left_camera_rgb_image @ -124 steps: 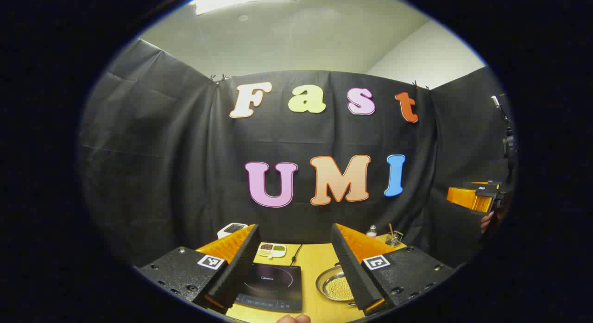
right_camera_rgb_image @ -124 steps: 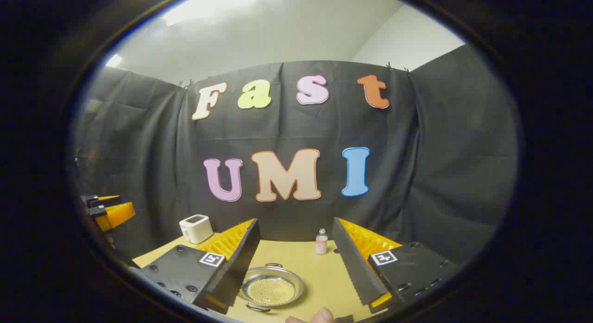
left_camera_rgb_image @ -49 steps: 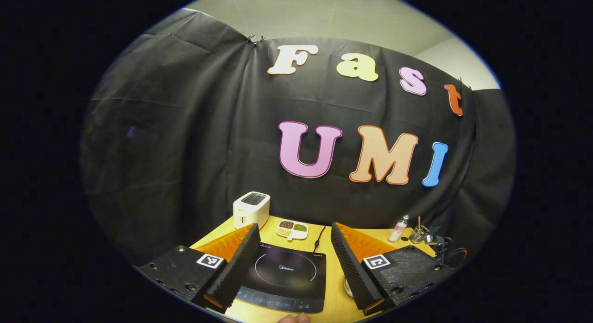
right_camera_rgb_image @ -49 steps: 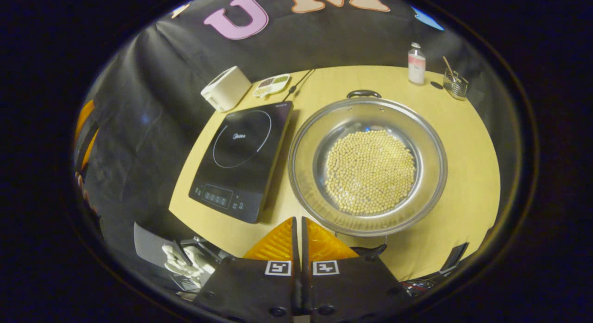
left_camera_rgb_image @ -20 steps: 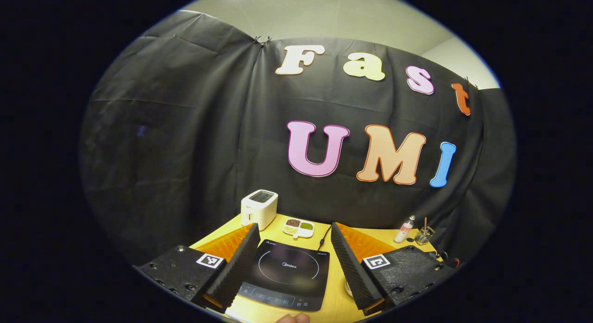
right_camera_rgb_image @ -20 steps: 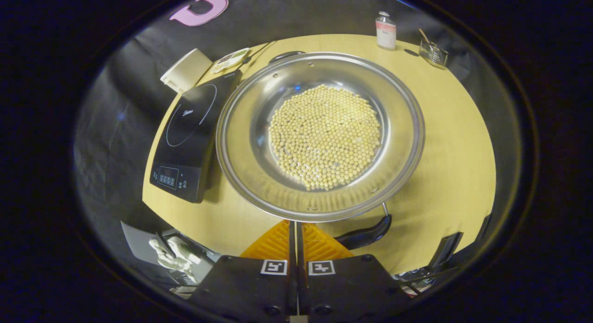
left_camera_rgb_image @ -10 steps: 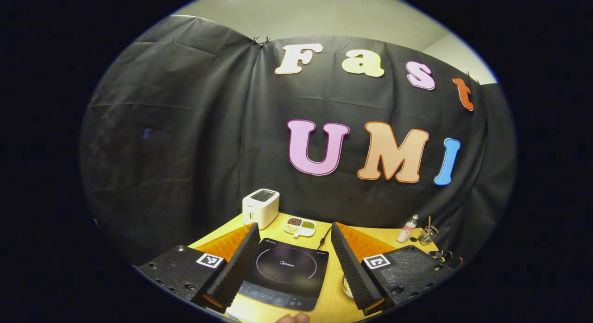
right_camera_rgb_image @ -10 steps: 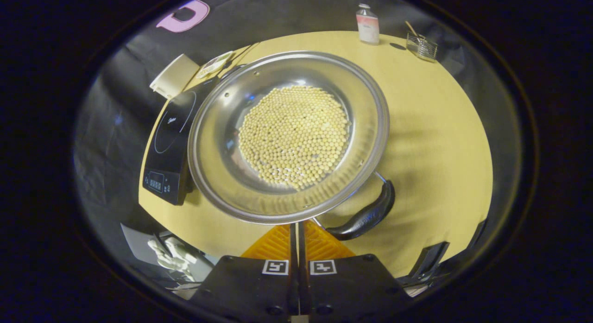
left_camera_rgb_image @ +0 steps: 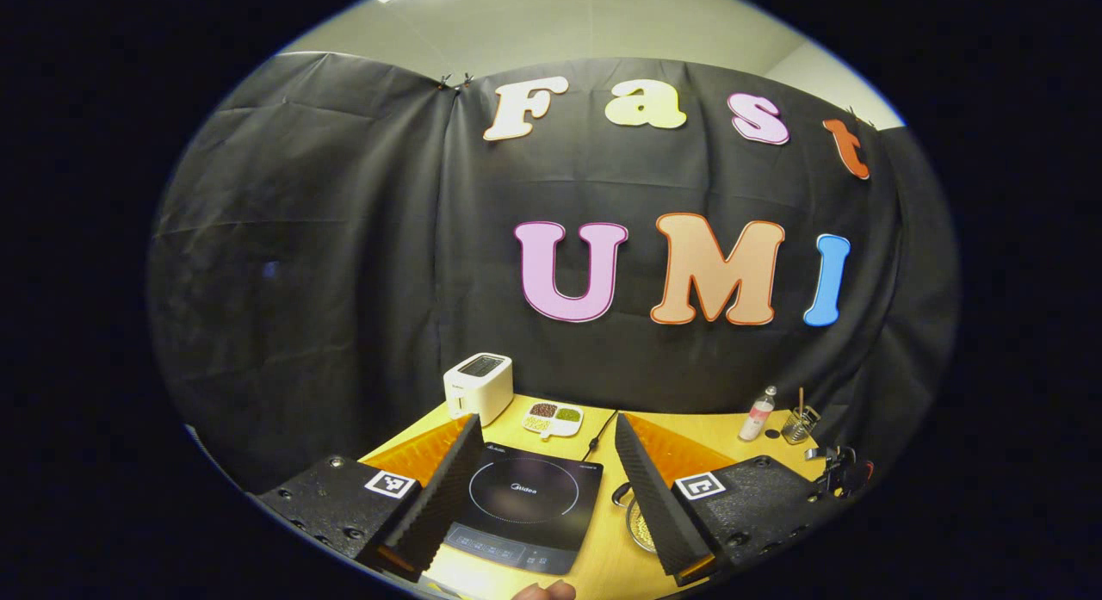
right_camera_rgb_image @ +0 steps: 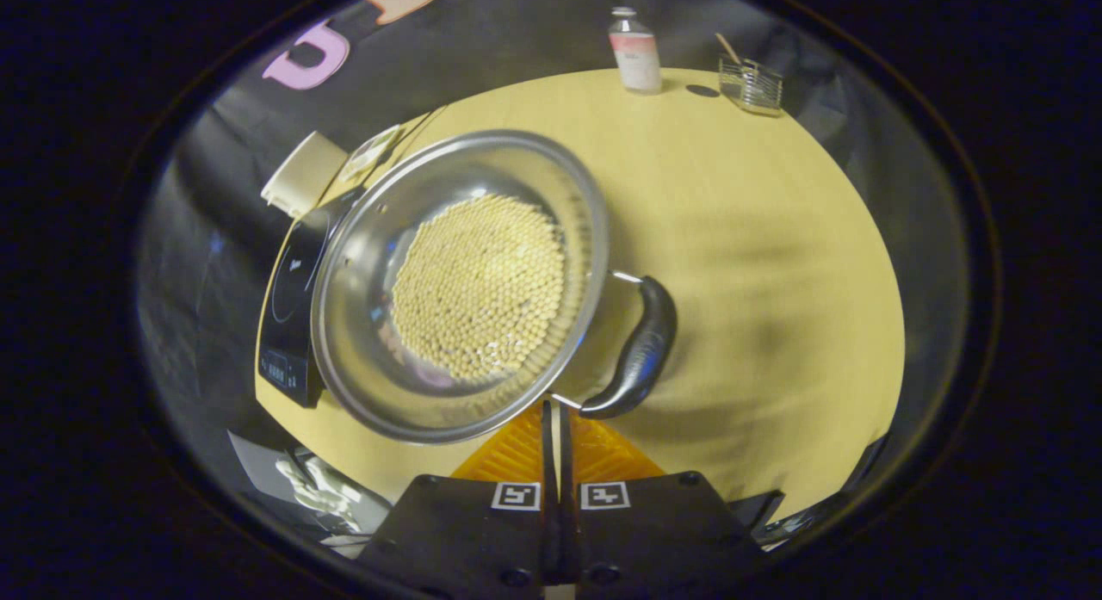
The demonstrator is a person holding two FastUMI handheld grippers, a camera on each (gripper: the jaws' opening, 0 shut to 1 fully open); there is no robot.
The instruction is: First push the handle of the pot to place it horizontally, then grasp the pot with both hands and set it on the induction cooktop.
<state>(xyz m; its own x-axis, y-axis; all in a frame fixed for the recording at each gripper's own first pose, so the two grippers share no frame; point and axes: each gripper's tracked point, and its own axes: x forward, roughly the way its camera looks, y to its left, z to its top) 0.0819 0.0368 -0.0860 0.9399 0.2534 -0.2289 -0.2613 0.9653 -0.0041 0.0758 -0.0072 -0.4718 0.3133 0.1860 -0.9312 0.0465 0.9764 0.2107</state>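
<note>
- Left gripper view: your left gripper [left_camera_rgb_image: 541, 488] hangs above the table [left_camera_rgb_image: 689, 432] w/ fingers spread wide, nothing between them. Induction cooktop [left_camera_rgb_image: 523, 508] lies between the fingers; a sliver of the pot [left_camera_rgb_image: 635, 521] shows just right of it, behind the right finger. Toaster [left_camera_rgb_image: 479, 386], snack dish [left_camera_rgb_image: 551, 417], bottle [left_camera_rgb_image: 757, 414] sit along the back wall.
- Right gripper view: your right gripper [right_camera_rgb_image: 558, 428] has its fingers pressed together, gripping nothing, tips right at the pot [right_camera_rgb_image: 461, 286] rim, beside the black handle [right_camera_rgb_image: 637, 349]. Pot holds beans [right_camera_rgb_image: 480, 286]; its left edge overlaps the cooktop [right_camera_rgb_image: 288, 324]. Handle points out to the pot's right.
</note>
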